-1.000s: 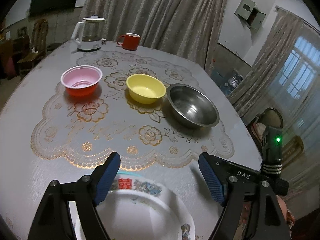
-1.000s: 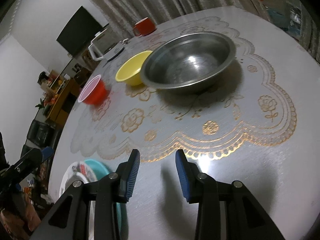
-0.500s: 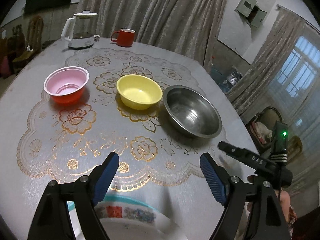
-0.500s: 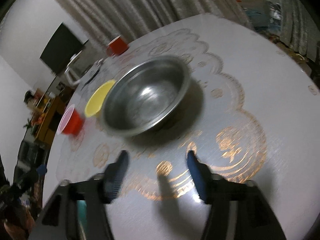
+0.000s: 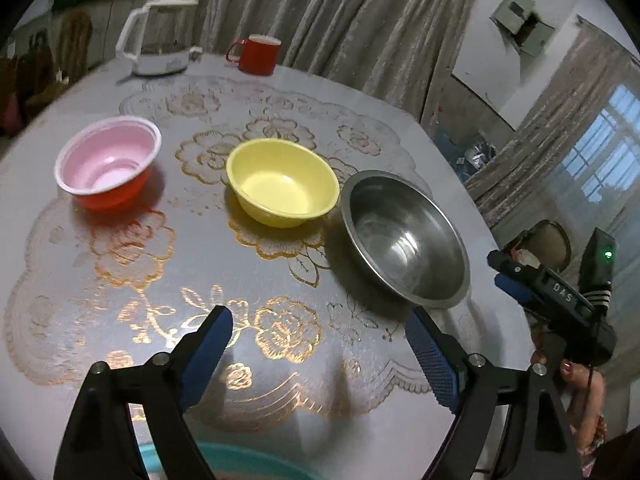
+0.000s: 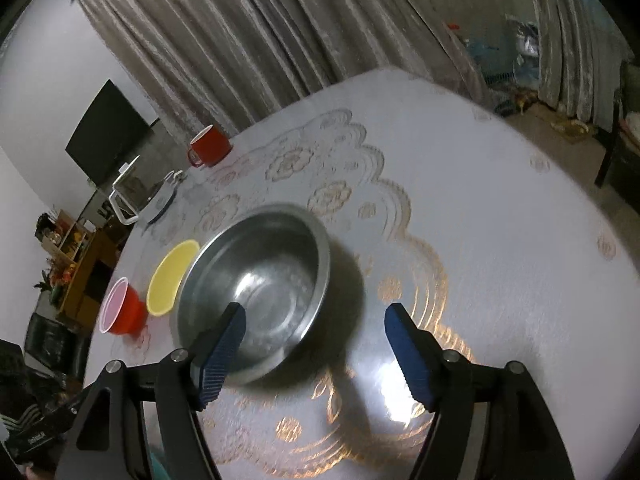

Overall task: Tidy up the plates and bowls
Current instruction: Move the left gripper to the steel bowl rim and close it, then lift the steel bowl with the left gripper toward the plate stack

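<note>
Three bowls stand in a row on the round table: a red bowl with pink inside (image 5: 107, 162), a yellow bowl (image 5: 282, 182) and a steel bowl (image 5: 404, 238). My left gripper (image 5: 320, 354) is open and empty, above the table in front of the yellow and steel bowls. A teal plate rim (image 5: 224, 460) shows at the bottom edge beneath it. My right gripper (image 6: 316, 344) is open and empty, just in front of the steel bowl (image 6: 260, 288), its left finger over the bowl's near rim. It also shows from the side in the left wrist view (image 5: 516, 280).
A white kettle (image 5: 158, 44) and a red mug (image 5: 256, 54) stand at the table's far side. The table (image 5: 100, 264) has a gold floral cloth. Curtains hang behind. A chair (image 5: 550, 240) stands off the right edge.
My left gripper moved forward off the plates, now nearer the bowls. My right gripper opened wide and closed in on the steel bowl.
</note>
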Demonstrator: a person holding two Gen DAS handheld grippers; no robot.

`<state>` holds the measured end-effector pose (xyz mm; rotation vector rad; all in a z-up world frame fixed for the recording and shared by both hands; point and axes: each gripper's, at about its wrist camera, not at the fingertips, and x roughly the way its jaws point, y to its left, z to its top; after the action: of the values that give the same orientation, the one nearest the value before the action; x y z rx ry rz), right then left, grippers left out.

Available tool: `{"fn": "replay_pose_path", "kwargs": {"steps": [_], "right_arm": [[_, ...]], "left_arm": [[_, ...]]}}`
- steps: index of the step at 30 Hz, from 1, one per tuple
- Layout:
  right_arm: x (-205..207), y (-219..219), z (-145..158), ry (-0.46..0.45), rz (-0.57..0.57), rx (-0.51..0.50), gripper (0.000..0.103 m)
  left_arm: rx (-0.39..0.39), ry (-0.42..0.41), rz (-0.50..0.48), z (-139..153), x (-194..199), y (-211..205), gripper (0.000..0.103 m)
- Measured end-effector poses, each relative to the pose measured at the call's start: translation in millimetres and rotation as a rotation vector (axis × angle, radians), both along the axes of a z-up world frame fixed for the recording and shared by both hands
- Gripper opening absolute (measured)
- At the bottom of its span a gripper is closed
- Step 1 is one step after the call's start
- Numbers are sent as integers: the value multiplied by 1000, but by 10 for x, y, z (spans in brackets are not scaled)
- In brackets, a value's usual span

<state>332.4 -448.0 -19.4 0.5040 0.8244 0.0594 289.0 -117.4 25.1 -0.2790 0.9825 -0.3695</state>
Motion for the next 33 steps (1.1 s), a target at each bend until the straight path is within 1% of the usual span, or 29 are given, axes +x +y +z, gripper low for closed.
{"fn": "replay_pose_path", "kwargs": {"steps": [4, 7, 11, 14, 15, 17, 19, 20, 21, 22, 23, 24, 25, 26, 27, 28, 30, 31, 33], "right_arm": [[150, -67, 17, 3, -4, -34, 73], [295, -114, -31, 9, 5, -14, 73], [509, -109, -180, 52, 23, -23, 73], [639, -89, -304, 84, 49, 16, 73], [664, -77, -327, 90, 52, 25, 73], [698, -45, -348, 86, 68, 40, 73], [720, -4, -376, 95, 80, 41, 73], [730, 23, -382, 85, 91, 44, 71], [743, 46, -380, 83, 95, 39, 67], [751, 67, -386, 84, 97, 30, 61], [756, 82, -399, 83, 100, 23, 57], [766, 99, -420, 82, 107, 26, 46], [774, 109, -442, 87, 115, 30, 36], [788, 125, -466, 95, 126, 37, 33], [783, 138, -486, 94, 136, 48, 29], [770, 149, -492, 93, 139, 49, 21], [722, 184, -476, 81, 146, 28, 17], [687, 198, -459, 71, 147, 15, 16], [624, 210, -437, 72, 147, 2, 16]], "left_arm": [[-61, 63, 1, -145, 183, -124, 89], [-61, 75, -11, -190, 312, -275, 89], [-54, 83, -26, -249, 492, -448, 89], [-60, 106, -31, -314, 604, -541, 88], [-67, 112, -34, -335, 630, -570, 87], [-57, 119, -45, -367, 670, -622, 85], [-35, 114, -59, -390, 691, -668, 81], [-20, 115, -68, -406, 701, -683, 79], [-8, 115, -74, -420, 709, -701, 70], [3, 116, -81, -440, 718, -712, 60], [12, 119, -87, -460, 726, -719, 55], [20, 121, -92, -479, 735, -721, 48], [16, 119, -95, -492, 735, -716, 47], [7, 118, -97, -495, 731, -711, 46], [4, 116, -103, -480, 707, -715, 41], [8, 110, -114, -468, 696, -733, 34], [34, 92, -141, -425, 658, -791, 25], [58, 85, -147, -407, 630, -817, 25], [62, 82, -148, -384, 564, -810, 25]]}}
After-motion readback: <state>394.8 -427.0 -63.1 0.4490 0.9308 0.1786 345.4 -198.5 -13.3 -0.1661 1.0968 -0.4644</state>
